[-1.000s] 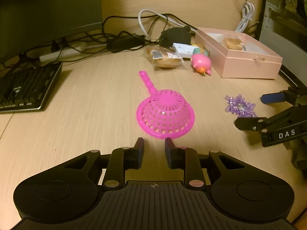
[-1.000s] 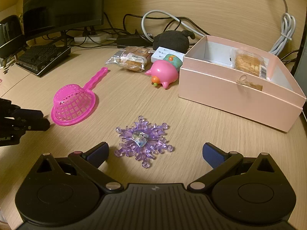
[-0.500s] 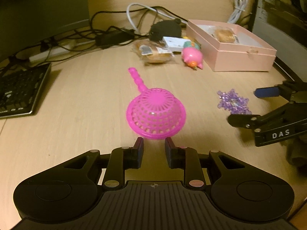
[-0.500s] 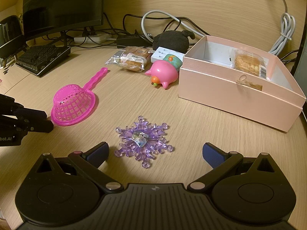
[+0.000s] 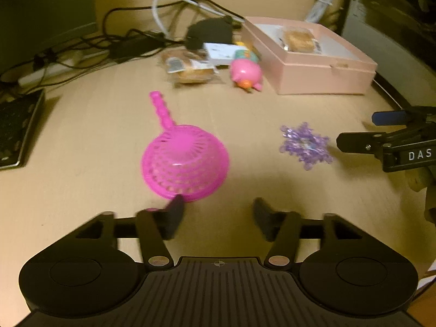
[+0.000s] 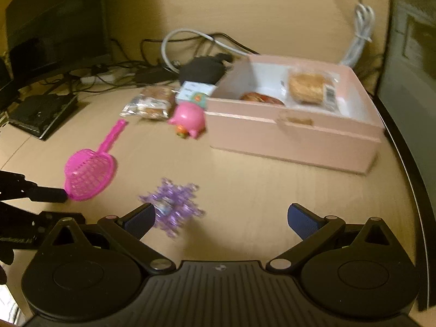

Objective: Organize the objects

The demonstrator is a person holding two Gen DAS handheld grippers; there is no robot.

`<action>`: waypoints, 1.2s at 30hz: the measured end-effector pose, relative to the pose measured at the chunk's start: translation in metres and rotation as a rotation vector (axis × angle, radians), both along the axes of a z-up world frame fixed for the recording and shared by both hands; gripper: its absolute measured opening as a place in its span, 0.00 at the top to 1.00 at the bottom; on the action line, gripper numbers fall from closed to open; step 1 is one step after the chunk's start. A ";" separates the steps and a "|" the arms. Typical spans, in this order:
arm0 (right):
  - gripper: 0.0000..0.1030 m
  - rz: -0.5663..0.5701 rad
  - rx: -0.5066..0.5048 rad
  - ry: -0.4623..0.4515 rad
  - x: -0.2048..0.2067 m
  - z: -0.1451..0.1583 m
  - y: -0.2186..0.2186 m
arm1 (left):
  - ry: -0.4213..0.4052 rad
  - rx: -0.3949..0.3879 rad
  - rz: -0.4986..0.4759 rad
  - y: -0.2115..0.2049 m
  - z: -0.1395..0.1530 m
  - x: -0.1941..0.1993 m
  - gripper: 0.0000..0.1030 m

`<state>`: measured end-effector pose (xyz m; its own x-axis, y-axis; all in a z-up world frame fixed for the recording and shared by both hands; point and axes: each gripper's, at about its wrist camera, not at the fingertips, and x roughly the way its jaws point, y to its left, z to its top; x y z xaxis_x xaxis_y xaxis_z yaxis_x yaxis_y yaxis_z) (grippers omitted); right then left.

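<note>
From the left, a keyboard point(image 5: 16, 130) sits at the desk's point(image 5: 90, 147) left edge, bare wood runs between it and the pink strainer point(image 5: 184, 164), which lies dome-up with its handle pointing toward the back, and more bare wood separates strainer, purple snowflake point(image 5: 305, 145) and the pink box point(image 5: 324, 77) by the desk's right rim. The left gripper point(image 5: 218, 215) is spread wide and holds nothing, its left fingertip just at the strainer's near rim. The right gripper point(image 6: 221, 219) is also wide open and empty, its left finger beside the snowflake point(image 6: 173, 207), with the box point(image 6: 294, 139) and pink pig toy point(image 6: 188, 120) beyond.
</note>
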<state>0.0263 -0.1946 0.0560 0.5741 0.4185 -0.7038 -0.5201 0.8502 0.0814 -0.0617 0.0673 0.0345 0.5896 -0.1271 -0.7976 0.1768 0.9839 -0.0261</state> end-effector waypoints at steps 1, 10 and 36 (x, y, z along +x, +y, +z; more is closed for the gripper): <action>0.00 -0.013 -0.004 0.008 0.000 -0.002 -0.003 | 0.005 0.008 -0.011 -0.004 -0.001 0.001 0.27; 0.00 -0.060 -0.012 -0.001 -0.007 -0.004 -0.018 | -0.005 0.001 0.055 -0.013 0.002 0.002 0.20; 0.14 0.103 -0.074 -0.013 -0.008 -0.023 0.069 | -0.192 -0.054 0.212 0.030 -0.004 0.020 0.34</action>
<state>0.0185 -0.1257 0.0332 0.5400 0.4229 -0.7277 -0.6055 0.7957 0.0132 -0.0416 0.0970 0.0308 0.7472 -0.0239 -0.6642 -0.0258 0.9976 -0.0650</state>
